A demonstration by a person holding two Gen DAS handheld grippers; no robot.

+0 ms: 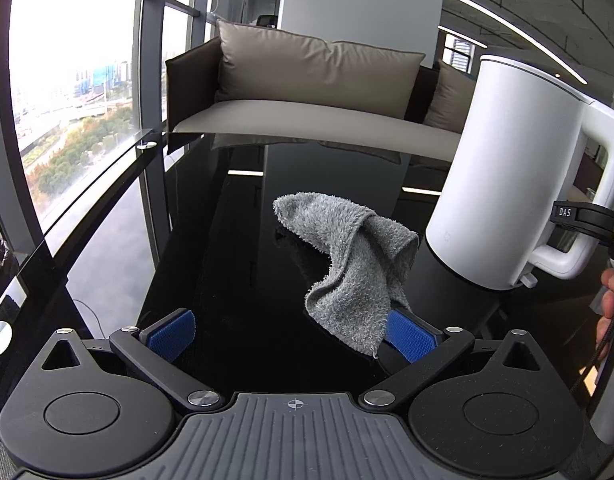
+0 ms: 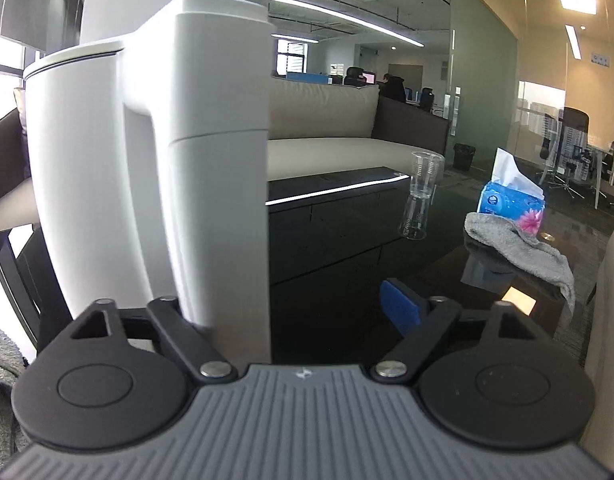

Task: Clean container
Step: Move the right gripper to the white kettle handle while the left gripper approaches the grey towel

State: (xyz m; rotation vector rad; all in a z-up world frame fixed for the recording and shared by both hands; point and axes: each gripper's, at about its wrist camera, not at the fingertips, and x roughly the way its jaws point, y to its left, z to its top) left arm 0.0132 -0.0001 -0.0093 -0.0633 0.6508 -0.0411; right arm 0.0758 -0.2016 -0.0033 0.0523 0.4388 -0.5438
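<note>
We see no wiping yet: left gripper [image 1: 295,332] fingers apart, grey cloth [image 1: 355,264] beside white kettle [image 1: 503,176]; right gripper [image 2: 283,312] open around its handle [image 2: 219,184].

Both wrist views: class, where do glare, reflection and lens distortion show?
Left wrist view: window blown out white, its frames bowed by the fisheye; glossy table mirrors ceiling lights. Right wrist view: kettle looms stretched; table mirrors the plastic cup.
</note>
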